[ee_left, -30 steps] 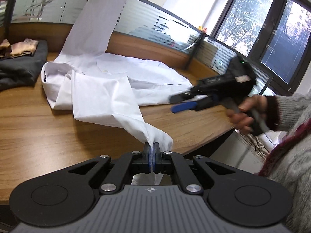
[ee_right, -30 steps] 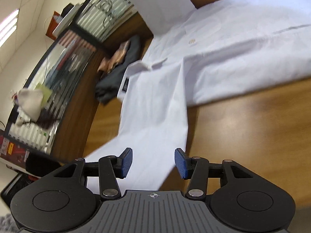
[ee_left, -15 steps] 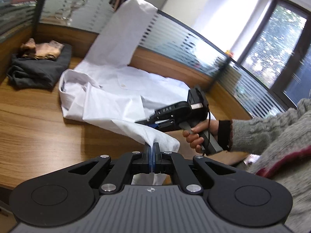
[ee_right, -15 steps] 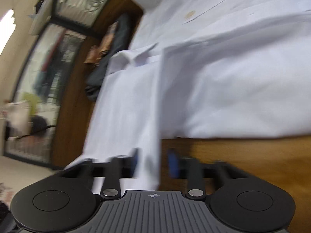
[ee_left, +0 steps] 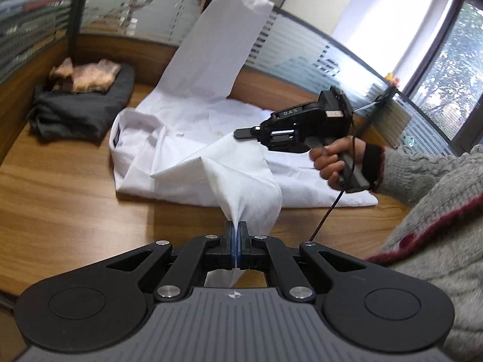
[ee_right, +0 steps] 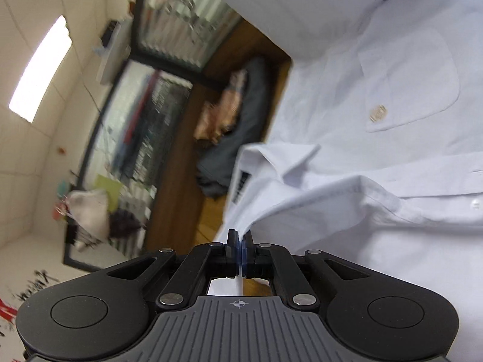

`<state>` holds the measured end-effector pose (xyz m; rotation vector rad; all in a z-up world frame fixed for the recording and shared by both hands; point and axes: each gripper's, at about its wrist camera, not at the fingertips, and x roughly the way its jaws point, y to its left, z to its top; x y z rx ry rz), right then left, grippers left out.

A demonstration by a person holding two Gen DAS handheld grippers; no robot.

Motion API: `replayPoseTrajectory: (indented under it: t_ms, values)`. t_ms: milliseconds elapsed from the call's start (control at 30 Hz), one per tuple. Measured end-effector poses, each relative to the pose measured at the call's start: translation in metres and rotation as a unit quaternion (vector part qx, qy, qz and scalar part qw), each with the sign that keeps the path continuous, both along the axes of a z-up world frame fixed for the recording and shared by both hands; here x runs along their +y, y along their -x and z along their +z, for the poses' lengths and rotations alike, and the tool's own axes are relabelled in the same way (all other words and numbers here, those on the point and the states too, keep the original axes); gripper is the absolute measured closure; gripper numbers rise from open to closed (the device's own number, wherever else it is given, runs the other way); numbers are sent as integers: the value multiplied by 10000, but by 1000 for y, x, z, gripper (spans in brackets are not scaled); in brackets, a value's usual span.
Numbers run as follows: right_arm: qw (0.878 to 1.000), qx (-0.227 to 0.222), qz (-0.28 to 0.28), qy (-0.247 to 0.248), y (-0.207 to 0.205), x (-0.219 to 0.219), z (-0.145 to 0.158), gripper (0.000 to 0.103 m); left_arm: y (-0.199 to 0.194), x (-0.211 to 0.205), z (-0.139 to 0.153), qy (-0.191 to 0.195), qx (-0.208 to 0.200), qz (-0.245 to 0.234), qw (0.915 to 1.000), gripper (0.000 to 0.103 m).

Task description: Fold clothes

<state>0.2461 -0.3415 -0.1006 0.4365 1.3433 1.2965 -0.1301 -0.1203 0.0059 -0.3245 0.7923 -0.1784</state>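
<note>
While the white shirt (ee_left: 193,150) is spread flat on the wooden table (ee_left: 60,211), one sleeve end is lifted off it and pinched in the fully closed left hand-held gripper (ee_left: 235,235). Beside the collar, a fold of the same shirt (ee_right: 377,181) is clamped between the closed pads of the right hand-held gripper (ee_right: 240,241). Beyond the shirt's collar, a dark folded garment (ee_left: 78,111) is seen, topped by a tan cloth (ee_left: 90,75). Another sleeve is draped up over the glass partition (ee_left: 302,45) behind the shirt.
</note>
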Motion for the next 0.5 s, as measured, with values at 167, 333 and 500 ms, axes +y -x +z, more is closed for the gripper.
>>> replayPoseTrajectory:
  t_ms: [167, 333, 500]
  values:
    - [9951, -617, 326, 701, 21, -16, -1, 74, 8, -7, -19, -38, 255, 28, 9997, 102]
    - [9932, -794, 175, 836, 61, -52, -2, 58, 17, -6, -36, 59, 369, -135, 9992, 102]
    - [9944, -821, -208, 631, 119, -97, -8, 58, 23, 7, -45, 411, 354, -337, 9980, 102]
